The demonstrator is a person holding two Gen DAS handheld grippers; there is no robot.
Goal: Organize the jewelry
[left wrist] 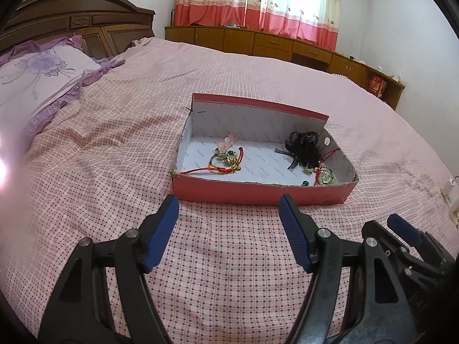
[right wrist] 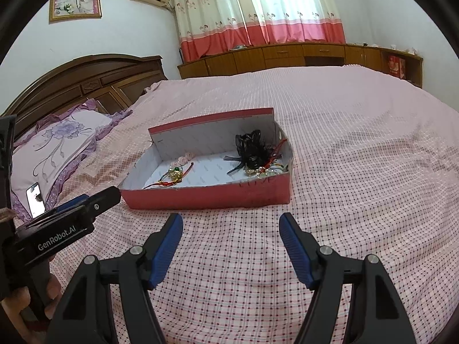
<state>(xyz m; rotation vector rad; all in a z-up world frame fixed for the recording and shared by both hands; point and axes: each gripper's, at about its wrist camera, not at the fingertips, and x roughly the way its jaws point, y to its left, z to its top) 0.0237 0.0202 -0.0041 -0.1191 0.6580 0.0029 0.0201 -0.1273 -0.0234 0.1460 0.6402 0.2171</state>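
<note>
**Both tools idle short of the jewelry box**

Checked pink bedspread (left wrist: 229,258) fills the foreground, and I have both tools hovering low over it. My left tool (left wrist: 228,200) is spread wide with nothing between its blue pads; my right tool (right wrist: 231,219) is spread the same way, also empty. I judge they sit side by side here to line up a reach into the red cardboard box (left wrist: 258,193) just ahead. Inside on the white lining lie a red-cord bracelet with gold and green beads (left wrist: 226,162) toward the left, and a black feathered hair clip (left wrist: 305,146) tangled beside more beaded pieces (left wrist: 322,175) in the right corner. Beyond are the purple pillow (left wrist: 37,80), headboard and curtains.
</note>
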